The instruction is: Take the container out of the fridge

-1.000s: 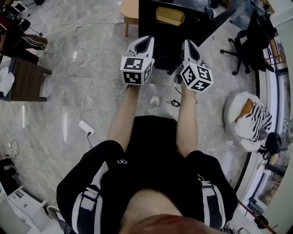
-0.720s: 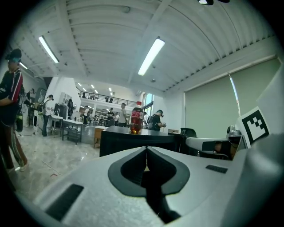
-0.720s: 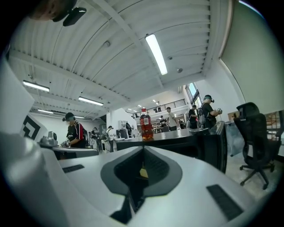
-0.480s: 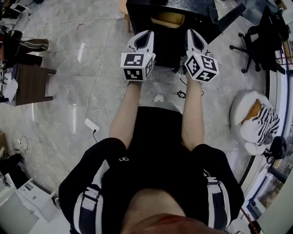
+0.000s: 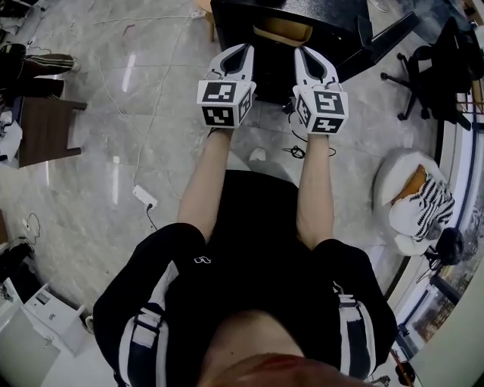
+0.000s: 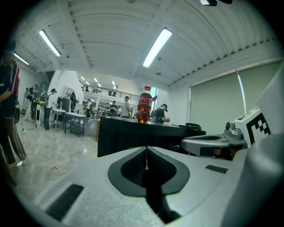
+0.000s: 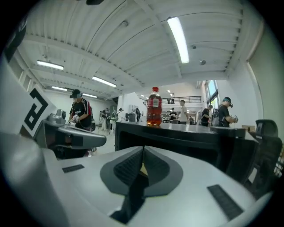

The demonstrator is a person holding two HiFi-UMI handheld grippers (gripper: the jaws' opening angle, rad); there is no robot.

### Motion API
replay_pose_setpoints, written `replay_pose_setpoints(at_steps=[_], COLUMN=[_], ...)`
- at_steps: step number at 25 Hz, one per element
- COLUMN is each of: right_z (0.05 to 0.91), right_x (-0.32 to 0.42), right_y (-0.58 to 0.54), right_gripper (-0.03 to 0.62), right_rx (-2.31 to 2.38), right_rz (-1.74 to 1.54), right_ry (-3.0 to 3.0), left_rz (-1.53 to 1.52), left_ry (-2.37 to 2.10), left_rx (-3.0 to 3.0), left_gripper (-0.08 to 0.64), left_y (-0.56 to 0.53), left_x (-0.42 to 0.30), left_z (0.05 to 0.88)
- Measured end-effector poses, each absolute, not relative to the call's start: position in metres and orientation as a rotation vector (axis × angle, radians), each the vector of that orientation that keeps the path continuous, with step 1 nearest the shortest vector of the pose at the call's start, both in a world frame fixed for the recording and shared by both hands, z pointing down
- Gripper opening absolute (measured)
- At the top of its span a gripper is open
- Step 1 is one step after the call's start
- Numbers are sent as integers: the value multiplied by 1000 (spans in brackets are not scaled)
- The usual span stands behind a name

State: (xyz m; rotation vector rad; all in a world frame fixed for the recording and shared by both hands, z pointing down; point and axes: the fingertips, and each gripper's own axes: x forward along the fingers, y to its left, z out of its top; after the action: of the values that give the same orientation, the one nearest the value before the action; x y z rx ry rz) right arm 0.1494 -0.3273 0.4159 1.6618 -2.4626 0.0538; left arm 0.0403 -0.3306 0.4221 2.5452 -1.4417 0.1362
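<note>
Both your left gripper [image 5: 243,51] and right gripper [image 5: 305,53] are clenched on nothing, held level and side by side toward the black fridge [image 5: 325,17], probably squaring up to the tan container [image 5: 281,32] apparently inside.

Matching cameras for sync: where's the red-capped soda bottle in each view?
Head view: cannot be made out.
Left gripper view: the bottle is at upper centre, standing on the black fridge.
Right gripper view: the bottle is at upper centre, on the same top.
Shared landmark: the black fridge, at top centre in the head view and mid-frame in the right gripper view.
</note>
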Motion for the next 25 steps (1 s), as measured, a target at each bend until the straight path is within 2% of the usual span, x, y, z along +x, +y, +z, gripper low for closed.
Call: replay_pose_setpoints(at_steps=[14,15,17,18,25], right_z=[469,476,488,493,521], right_x=[120,117,112,110,107], right_y=[-373,-377,-384,-388,-413], right_gripper=[17,22,92,100,98], right_rx=[1091,1042,966,940,836], right_rz=[-275,-287,-301,-307,-349], right_ry=[-2118,-2096,-2061,-2045,-1925], left_rz=[56,55,56,56,66], left_ry=[-1455,-1459,-1470,-1475,-1493], left_rx=[2443,2437,2426,2420,2410], left_gripper=[11,11,11,11,11], left_y=[-360,-362,-364,-365,-372], left_x=[27,26,23,21,7], left_z=[438,439,442,443,445])
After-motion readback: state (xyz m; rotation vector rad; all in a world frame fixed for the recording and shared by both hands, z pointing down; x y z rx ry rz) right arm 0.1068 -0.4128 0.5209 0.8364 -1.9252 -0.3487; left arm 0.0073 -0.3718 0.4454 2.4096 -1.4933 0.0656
